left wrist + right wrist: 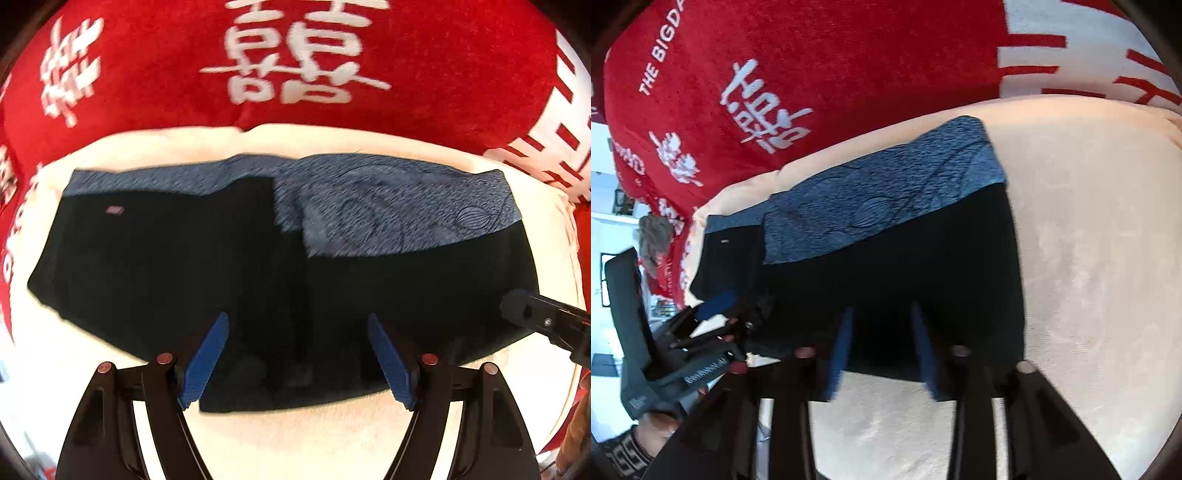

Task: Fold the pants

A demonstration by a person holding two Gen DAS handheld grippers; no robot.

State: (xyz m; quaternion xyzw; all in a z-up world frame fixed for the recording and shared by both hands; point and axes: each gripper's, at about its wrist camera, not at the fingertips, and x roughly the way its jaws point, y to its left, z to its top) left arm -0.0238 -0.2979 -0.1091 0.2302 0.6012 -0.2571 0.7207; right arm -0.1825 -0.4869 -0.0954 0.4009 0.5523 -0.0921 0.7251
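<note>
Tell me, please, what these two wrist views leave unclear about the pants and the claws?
- Left wrist view: the pants are motion-blurred; the small pink label is unreadable.
- Left wrist view: the right claw is cut off by the frame edge, its fingers unseen.
- Right wrist view: the left claw is blurred, hiding its opening.
- Both views: whether the fingertips touch the black fabric cannot be told.

pants [184,266] pattern motion-blurred, pink label unreadable — red blanket [147,74] lettering cropped

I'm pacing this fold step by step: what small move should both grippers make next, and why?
Probably lower both and pinch the near hem: the left gripper and right gripper hang open over the black pants' near edge, nothing gripped, on the cream cushion.
</note>
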